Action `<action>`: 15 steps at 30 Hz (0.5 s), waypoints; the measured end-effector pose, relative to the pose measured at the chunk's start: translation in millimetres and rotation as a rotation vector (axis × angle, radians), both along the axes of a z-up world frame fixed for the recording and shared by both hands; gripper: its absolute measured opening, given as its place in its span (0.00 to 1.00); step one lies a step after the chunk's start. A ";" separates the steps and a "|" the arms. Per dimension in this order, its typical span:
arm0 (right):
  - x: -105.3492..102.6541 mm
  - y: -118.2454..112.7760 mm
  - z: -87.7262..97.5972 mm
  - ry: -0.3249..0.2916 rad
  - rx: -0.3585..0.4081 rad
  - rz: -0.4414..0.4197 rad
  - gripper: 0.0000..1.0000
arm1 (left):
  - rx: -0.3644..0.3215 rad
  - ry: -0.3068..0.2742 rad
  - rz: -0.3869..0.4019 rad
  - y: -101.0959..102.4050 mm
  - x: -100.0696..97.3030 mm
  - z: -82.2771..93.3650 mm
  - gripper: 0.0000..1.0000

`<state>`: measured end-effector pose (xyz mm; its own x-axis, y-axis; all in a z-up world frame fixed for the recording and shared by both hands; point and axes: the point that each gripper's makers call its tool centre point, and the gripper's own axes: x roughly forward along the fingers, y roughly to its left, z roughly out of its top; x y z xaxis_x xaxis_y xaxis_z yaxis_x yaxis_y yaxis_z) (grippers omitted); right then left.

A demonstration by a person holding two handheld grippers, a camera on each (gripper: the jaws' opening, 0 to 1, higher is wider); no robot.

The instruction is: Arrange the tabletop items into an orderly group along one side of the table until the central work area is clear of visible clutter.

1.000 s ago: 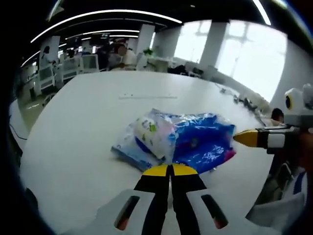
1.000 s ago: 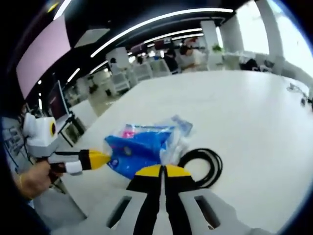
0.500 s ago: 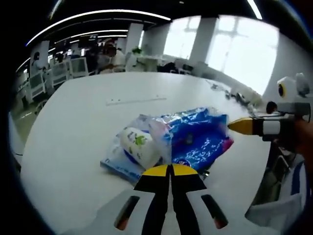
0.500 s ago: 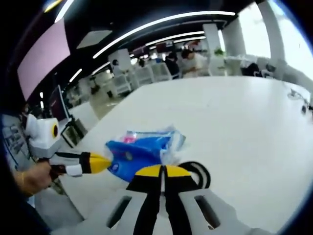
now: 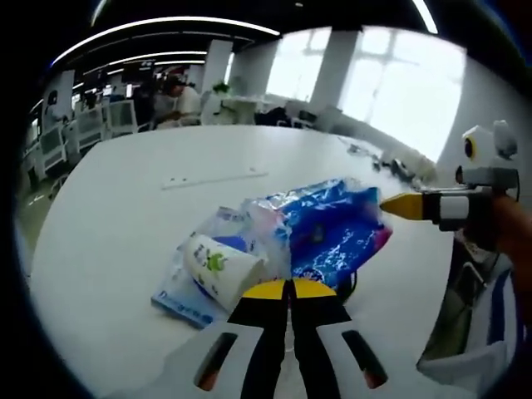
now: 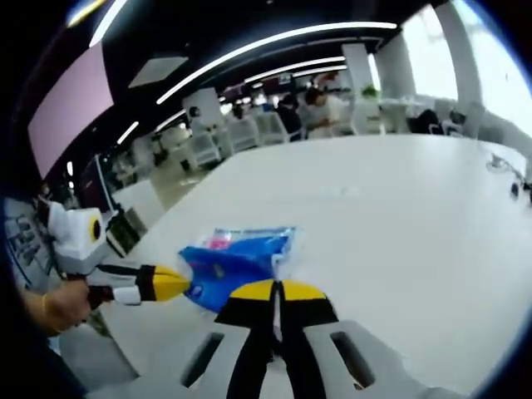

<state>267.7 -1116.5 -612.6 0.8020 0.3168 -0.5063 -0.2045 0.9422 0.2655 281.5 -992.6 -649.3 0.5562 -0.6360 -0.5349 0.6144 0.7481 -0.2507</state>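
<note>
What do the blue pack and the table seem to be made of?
Blue pack: likely thin plastic film, glossy; it crinkles and glints under the lights. Table: smooth white top, perhaps laminate, with a soft sheen; the material itself is not certain.

Worktop [image 5: 125, 216]: smooth white surface, satin sheen under ceiling lights. Blue packet [image 5: 332, 233]: crinkled glossy plastic film, many highlights. White roll [image 5: 218, 268]: matt, paper-like, under clear shiny wrap. Left hand-held gripper [image 5: 288, 287]: hard plastic, yellow tips glossy, grey body matt.
</note>
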 end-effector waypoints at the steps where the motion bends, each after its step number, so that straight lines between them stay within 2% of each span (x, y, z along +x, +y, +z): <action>1: 0.8 -1.7 0.1 -0.001 0.000 -0.002 0.00 | -0.003 -0.001 0.001 -1.7 1.5 0.6 0.00; 8: 11.0 -20.2 -1.1 -0.002 0.040 -0.031 0.00 | -0.032 -0.005 -0.004 -15.4 13.5 0.2 0.00; 15: 23.2 -34.5 -5.7 -0.004 0.043 -0.049 0.00 | -0.049 -0.003 -0.005 -29.9 24.0 -4.9 0.00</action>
